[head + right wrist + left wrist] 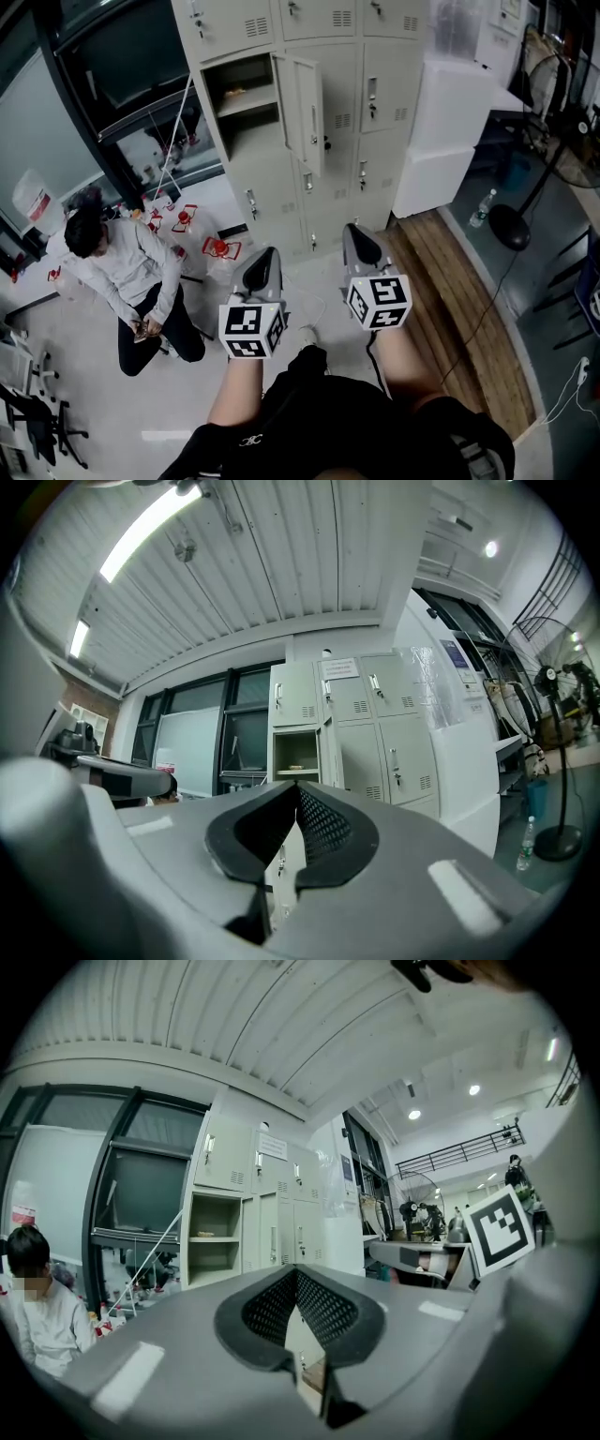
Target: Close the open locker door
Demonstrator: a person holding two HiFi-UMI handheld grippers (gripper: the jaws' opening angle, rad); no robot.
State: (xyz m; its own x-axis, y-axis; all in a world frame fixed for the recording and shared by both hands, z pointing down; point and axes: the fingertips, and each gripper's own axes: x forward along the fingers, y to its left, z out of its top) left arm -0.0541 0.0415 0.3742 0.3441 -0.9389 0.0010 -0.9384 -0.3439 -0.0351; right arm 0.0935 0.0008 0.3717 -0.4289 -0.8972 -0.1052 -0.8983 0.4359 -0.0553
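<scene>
Tongs, two: left tongs [266, 258] and right tongs [355, 232], side by side, both pressed together and empty. Beige metal locker door [303, 111], one, standing open ahead of them, at the right edge of its shelved compartment [239, 98]. Pale floor [314, 267] lies between. Seated person [122, 272], one, left of the left tongs.

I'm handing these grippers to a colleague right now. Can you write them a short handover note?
Left gripper: jaws shut, empty, pointed toward the lockers.
Right gripper: jaws shut, empty, pointed the same way.
Locker door: open, swung out to the right of its compartment in the left column. Neither gripper touches it.
Done: nothing on the door yet.
Left: reach the door and push it shut.
Note: a person sits on the floor left of the lockers.
</scene>
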